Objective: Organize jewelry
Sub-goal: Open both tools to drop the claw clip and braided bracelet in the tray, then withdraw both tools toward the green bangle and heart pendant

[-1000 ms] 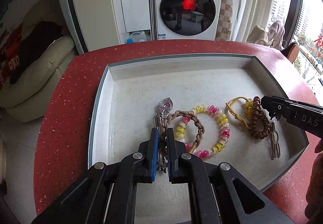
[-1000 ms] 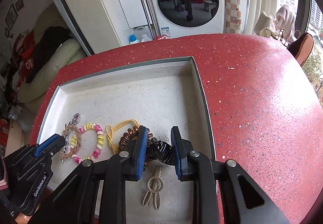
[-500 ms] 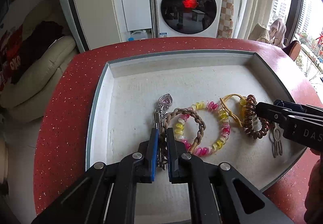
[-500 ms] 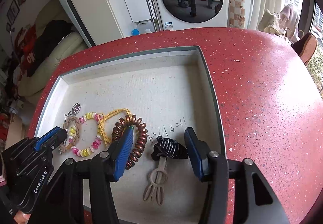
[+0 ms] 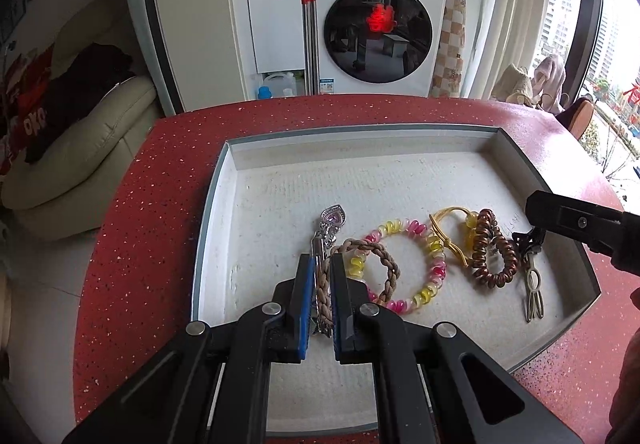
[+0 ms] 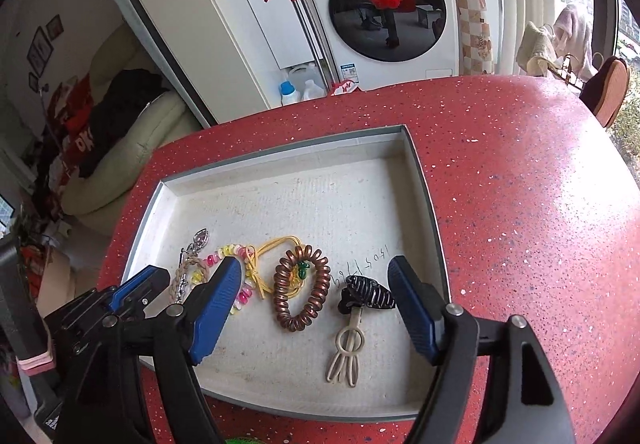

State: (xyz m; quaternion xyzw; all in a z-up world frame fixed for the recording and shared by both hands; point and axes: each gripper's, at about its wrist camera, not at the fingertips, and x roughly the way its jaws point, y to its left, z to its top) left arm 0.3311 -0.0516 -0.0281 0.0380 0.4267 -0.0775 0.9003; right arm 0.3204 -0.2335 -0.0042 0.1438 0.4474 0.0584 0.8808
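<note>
The left gripper [image 5: 320,276] is pinched nearly closed on the brown braided cord bracelet [image 5: 376,264] and the silver heart-charm clip [image 5: 330,228] lying against it, near-left in the shallow white tray [image 5: 216,212]. The right gripper [image 6: 316,308] hangs wide open, holding nothing, above the black ribbed claw clip [image 6: 368,294]. Lifting now could drag the overlapping pink-and-yellow coil bracelet [image 5: 420,264] along. Six pieces lie in one row, also one copper spiral hair tie [image 6: 302,294] and one yellow cord tie [image 6: 276,248].

R gripper [image 6: 318,308] jaws wide | over hair clip [image 6: 366,294] | tray [image 6: 424,180]
</note>
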